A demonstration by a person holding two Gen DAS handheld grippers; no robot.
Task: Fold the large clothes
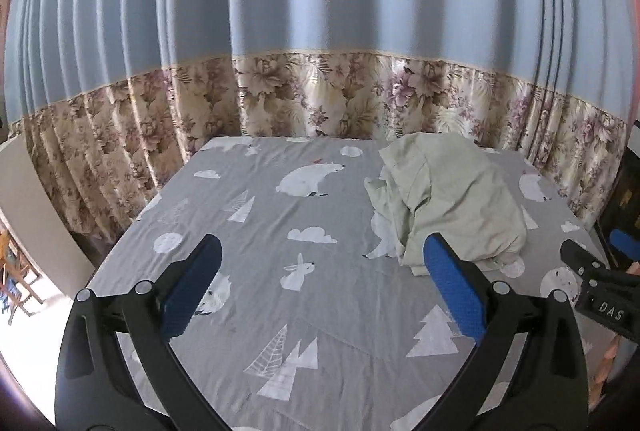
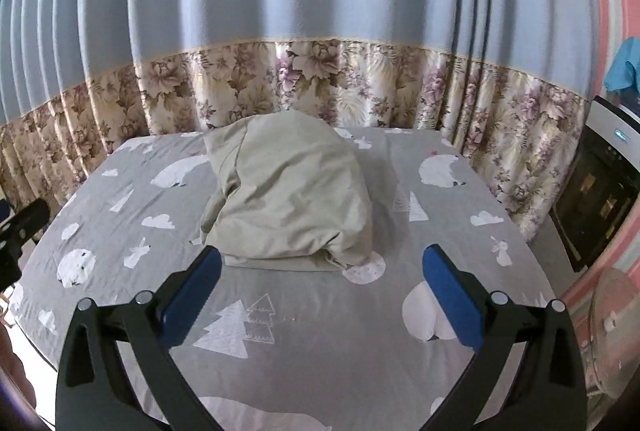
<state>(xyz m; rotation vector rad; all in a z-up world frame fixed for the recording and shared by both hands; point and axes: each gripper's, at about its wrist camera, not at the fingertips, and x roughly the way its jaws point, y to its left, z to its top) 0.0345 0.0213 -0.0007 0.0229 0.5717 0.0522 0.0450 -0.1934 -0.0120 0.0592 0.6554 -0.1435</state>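
A pale green garment (image 1: 452, 199) lies crumpled in a heap on the grey bed sheet (image 1: 304, 295), toward the far right in the left wrist view. From the right wrist it is the pale green garment (image 2: 288, 199), straight ahead and bunched high. My left gripper (image 1: 324, 287) is open above the near middle of the bed, with the heap beyond its right finger. My right gripper (image 2: 322, 287) is open too, hovering just short of the heap's near edge, nothing between its blue pads (image 2: 452, 303). The right gripper (image 1: 596, 279) shows at the right edge of the left wrist view.
The grey sheet (image 2: 320, 359) is printed with white bears, trees and clouds. Blue curtains with a floral lower band (image 1: 320, 99) hang along the far and left sides of the bed. A dark appliance (image 2: 600, 191) stands at the right. A wooden chair (image 1: 16, 271) sits at the far left.
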